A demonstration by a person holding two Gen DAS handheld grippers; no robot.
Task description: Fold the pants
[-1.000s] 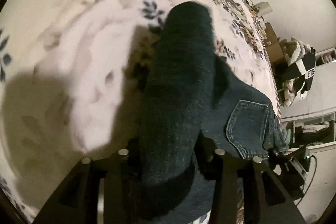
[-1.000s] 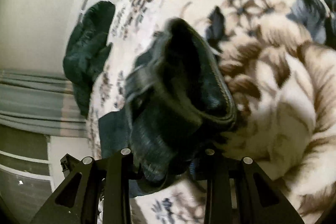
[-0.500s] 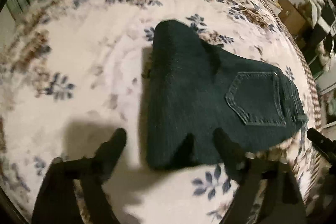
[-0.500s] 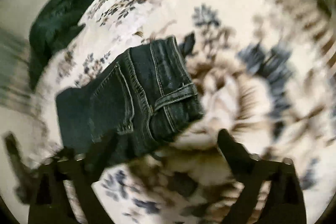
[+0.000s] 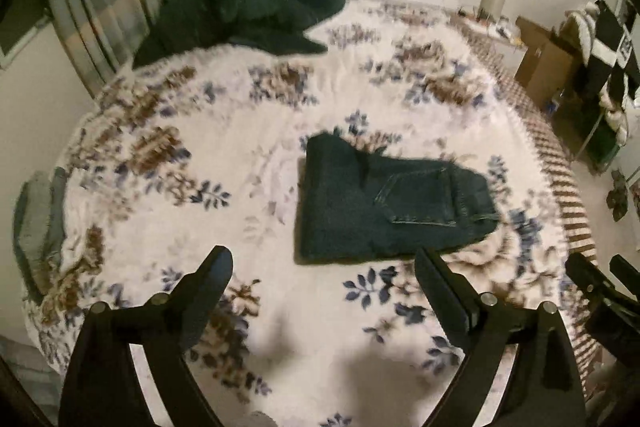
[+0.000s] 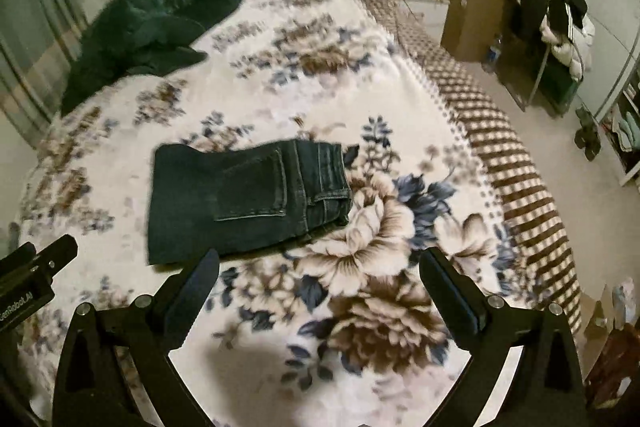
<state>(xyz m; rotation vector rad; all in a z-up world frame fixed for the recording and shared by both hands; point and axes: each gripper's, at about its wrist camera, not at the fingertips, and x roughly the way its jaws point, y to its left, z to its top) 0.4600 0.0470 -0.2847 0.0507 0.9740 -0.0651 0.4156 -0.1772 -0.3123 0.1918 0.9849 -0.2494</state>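
Observation:
The dark blue jeans (image 5: 384, 203) lie folded into a compact rectangle on the floral bed blanket (image 5: 200, 163), back pocket up, waistband to the right. They also show in the right wrist view (image 6: 244, 199). My left gripper (image 5: 324, 267) is open and empty, raised above the bed just short of the jeans' near edge. My right gripper (image 6: 320, 267) is open and empty, above the blanket near the jeans' near right corner. The left gripper's body (image 6: 28, 279) shows at the left edge of the right wrist view.
A dark green garment (image 5: 248, 7) is heaped at the head of the bed by the curtain, also in the right wrist view (image 6: 152, 23). Cardboard boxes (image 6: 472, 15) and a rack with clothes (image 6: 552, 7) stand on the floor to the right of the bed.
Both grippers let go of the jeans, opened and pulled back and up. The jeans, held up a second ago, now lie folded flat on the blanket.

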